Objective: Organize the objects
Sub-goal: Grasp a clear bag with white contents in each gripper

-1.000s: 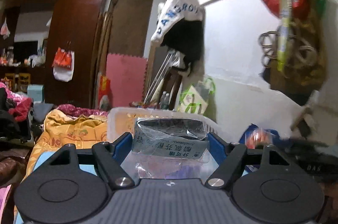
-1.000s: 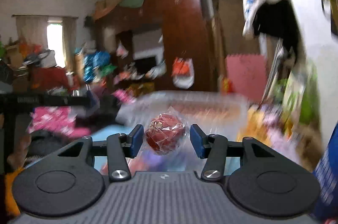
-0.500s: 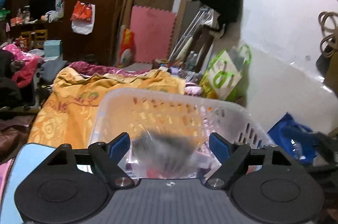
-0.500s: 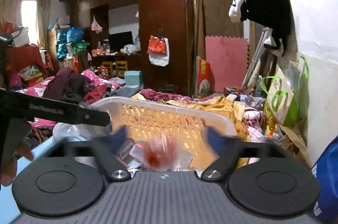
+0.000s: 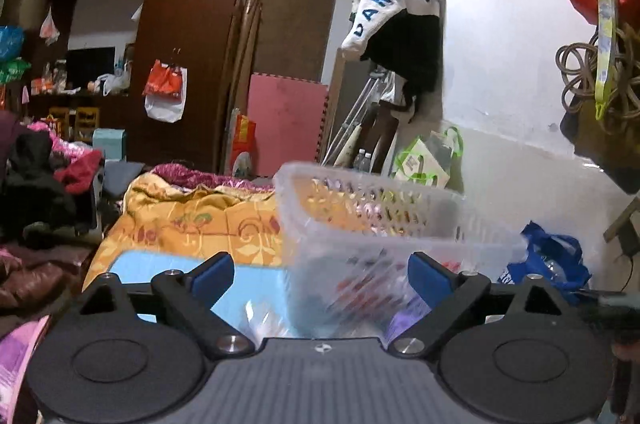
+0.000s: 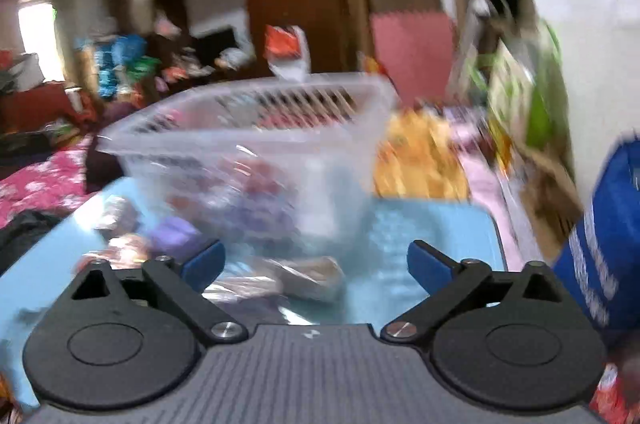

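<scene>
The left gripper (image 5: 322, 270) stands wide with nothing between its pads, its jaws having just been opening; the right gripper (image 6: 316, 260) is also wide and empty, its jaws having closed a touch. Both point at the clear basket (image 5: 384, 220) on the blue table (image 6: 424, 224), which holds blurred wrapped items. More packets (image 6: 280, 278) lie on the table just before the right gripper, beside the basket (image 6: 248, 151).
</scene>
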Motion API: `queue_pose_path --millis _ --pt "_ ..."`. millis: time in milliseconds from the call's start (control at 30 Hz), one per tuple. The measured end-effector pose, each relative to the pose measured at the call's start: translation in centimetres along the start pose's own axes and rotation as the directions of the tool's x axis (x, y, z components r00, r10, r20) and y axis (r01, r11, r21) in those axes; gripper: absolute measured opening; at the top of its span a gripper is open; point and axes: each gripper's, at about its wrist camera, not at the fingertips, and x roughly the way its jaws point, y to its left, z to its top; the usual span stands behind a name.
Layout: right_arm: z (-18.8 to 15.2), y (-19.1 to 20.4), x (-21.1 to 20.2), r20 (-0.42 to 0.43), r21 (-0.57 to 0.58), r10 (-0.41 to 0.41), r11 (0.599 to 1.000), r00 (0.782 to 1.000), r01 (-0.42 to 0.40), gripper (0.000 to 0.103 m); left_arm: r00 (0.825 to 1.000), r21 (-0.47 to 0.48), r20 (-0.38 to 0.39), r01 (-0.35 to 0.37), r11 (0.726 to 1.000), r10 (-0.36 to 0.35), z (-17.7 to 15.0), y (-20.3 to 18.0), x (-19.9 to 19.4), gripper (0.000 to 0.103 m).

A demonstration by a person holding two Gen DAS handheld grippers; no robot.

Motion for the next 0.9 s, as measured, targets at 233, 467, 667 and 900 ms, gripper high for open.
queue_pose_path --millis 233,467,667,900 --pt "-0.3 -1.1 4.7 -0.121 0.08 0.068 0.995 0.99 -0.058 0.091 0.996 -0.036 -0.089 -0.028 0.999 0.024 -1.4 2.3 2.9 0.096" --pt "-0.9 -0.9 4.7 -0.138 0.069 0.086 0.995 0.987 -0.077 0.068 0.98 -0.057 -0.189 -0.07 0.996 0.058 -2.5 3.1 6.0 0.094" --pt "-1.6 -0.1 3.3 -0.124 -0.001 0.042 0.999 0.991 -0.043 0.058 0.956 -0.049 -0.266 -0.142 0.989 0.124 -3.0 2.8 8.1 0.084" --pt "-2.4 0.4 1.9 -0.109 -0.049 0.022 0.998 0.994 -0.028 0.053 0.948 -0.002 -0.278 -0.162 0.987 0.155 -3.3 1.4 9.0 0.056"
